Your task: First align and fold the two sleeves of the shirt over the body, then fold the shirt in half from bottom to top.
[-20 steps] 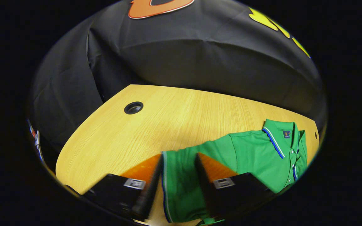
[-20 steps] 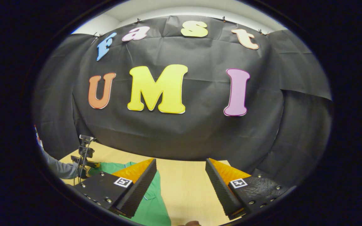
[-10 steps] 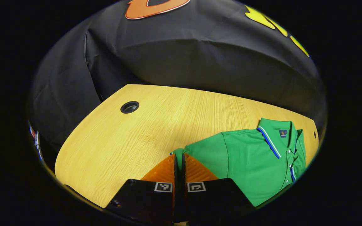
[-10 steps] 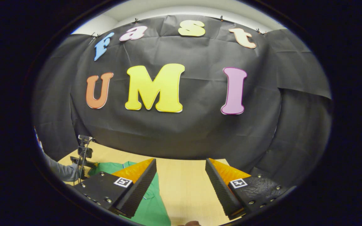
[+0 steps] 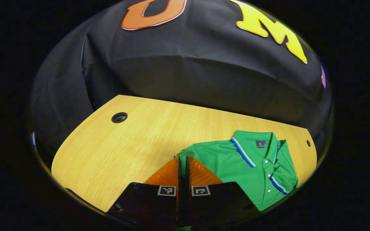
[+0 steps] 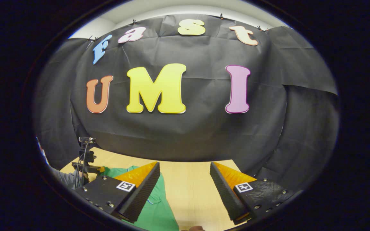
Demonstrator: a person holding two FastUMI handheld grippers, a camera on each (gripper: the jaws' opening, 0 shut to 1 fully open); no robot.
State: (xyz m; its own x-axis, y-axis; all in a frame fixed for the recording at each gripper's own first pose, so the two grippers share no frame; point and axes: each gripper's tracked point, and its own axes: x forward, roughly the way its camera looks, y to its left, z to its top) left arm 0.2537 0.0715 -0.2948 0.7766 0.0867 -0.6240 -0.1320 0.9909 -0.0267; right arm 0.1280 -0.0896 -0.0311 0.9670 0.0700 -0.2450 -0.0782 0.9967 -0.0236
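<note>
The left gripper (image 5: 183,160) has its two wedge-shaped fingers pressed together, with a small bunch of green cloth from the shirt's (image 5: 246,166) sleeve (image 5: 182,154) pinched between the tips. The shirt is a green polo of fine knit, lying on the table (image 5: 133,141) toward the right of the left gripper view; its collar (image 5: 252,146) is trimmed with blue and white stripes, a small dark label sits inside the neck, and white buttons run down the placket. The far sleeve, also stripe-edged, lies folded in over the chest. The table is pale wood with a straight lengthwise grain, smooth and matte, with a round dark cable hole (image 5: 119,117) near its far left corner and a smaller hole at the far right edge. Black cloth with soft creases hangs behind it as the wall (image 5: 185,73). In the right gripper view the right gripper (image 6: 185,175) is held above the table (image 6: 191,192) with its fingers set wide apart and nothing between them; their inner faces are ribbed. Part of the green shirt (image 6: 154,213) lies below its left finger. Farther left, a person's grey sleeve (image 6: 63,178) and hand hold the other gripper, a dark framed device trailing thin cables.
</note>
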